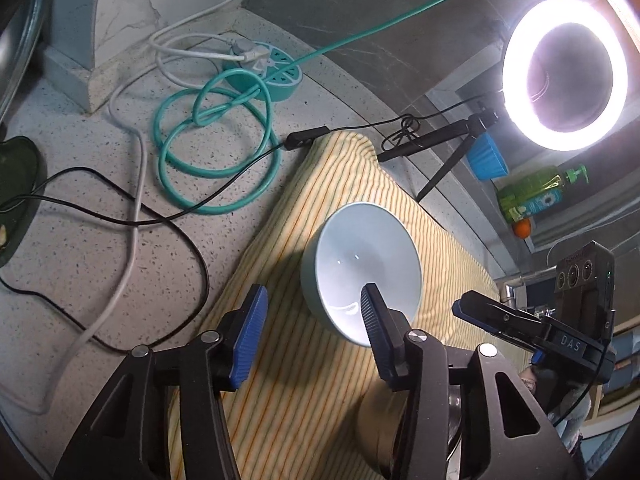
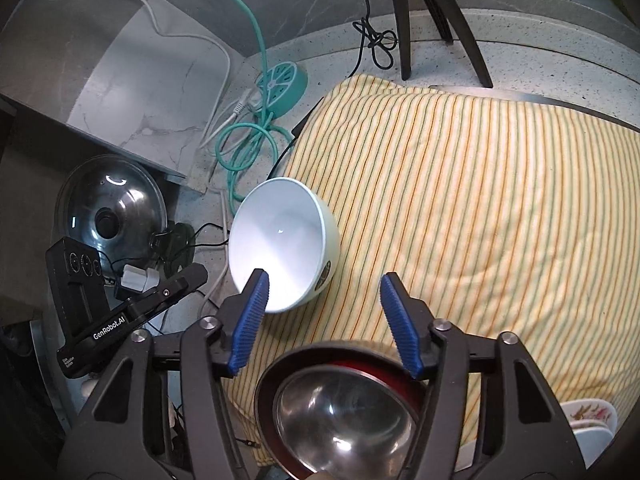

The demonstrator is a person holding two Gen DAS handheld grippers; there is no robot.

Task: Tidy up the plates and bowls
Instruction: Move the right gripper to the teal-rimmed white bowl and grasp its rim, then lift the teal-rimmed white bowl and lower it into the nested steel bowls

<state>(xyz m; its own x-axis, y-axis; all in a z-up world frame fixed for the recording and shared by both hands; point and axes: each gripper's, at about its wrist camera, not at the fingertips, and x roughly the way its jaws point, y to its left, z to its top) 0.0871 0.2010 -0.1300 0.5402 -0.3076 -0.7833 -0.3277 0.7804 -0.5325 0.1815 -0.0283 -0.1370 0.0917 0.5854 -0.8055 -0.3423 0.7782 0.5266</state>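
A pale blue bowl (image 1: 360,268) sits tilted on a yellow striped cloth (image 1: 320,380); it also shows in the right wrist view (image 2: 284,240). My left gripper (image 1: 314,316) is open just short of the bowl, its right finger in front of the rim. My right gripper (image 2: 324,300) is open and empty, to the right of the bowl. Below it a steel bowl (image 2: 344,420) sits inside a dark red-lined dish (image 2: 384,364) on the cloth (image 2: 480,200). A floral plate (image 2: 588,416) shows at the lower right.
A teal power strip (image 1: 276,76) with a coiled teal cable (image 1: 212,152), white and black cords lie on the speckled counter (image 1: 80,260). A ring light (image 1: 564,68) on a tripod, a blue cup (image 1: 486,160) and a soap bottle (image 1: 540,192) stand behind. A glass lid (image 2: 112,208) lies left.
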